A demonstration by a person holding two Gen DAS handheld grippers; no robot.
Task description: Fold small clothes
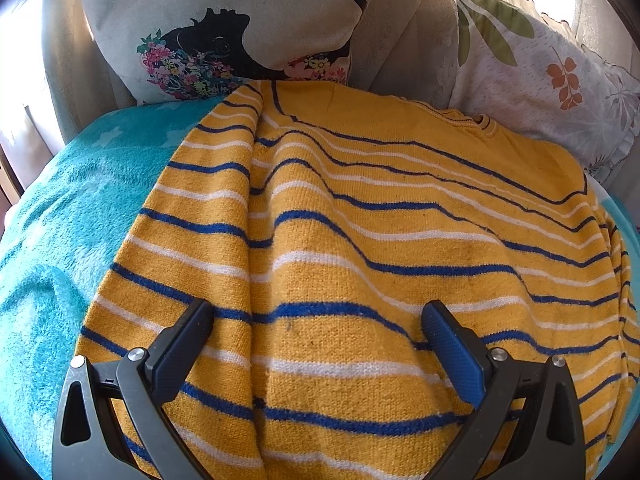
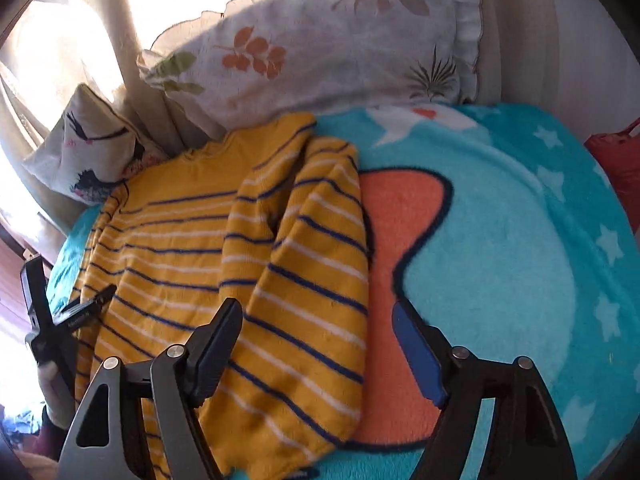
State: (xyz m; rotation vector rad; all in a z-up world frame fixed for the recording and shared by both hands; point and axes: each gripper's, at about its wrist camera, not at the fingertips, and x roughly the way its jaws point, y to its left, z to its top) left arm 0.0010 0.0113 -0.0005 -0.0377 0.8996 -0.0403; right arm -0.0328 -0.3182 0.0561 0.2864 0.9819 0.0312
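Observation:
A small yellow sweater (image 1: 360, 240) with blue and white stripes lies on a turquoise blanket (image 1: 60, 240). Its left sleeve is folded in over the body, with a long crease down the left side. In the right wrist view the sweater (image 2: 240, 264) lies left of centre, its right sleeve (image 2: 320, 240) folded in over the body. My left gripper (image 1: 318, 316) is open and empty just above the sweater's lower part. My right gripper (image 2: 316, 312) is open and empty over the sweater's right edge. The left gripper (image 2: 68, 312) also shows at the far left of the right wrist view.
The blanket (image 2: 520, 240) has white stars and an orange patch (image 2: 400, 220). A flamingo cushion (image 1: 216, 28) and a leaf-print pillow (image 1: 532, 80) lean at the back against a beige backrest. A red item (image 2: 616, 164) lies at the far right edge.

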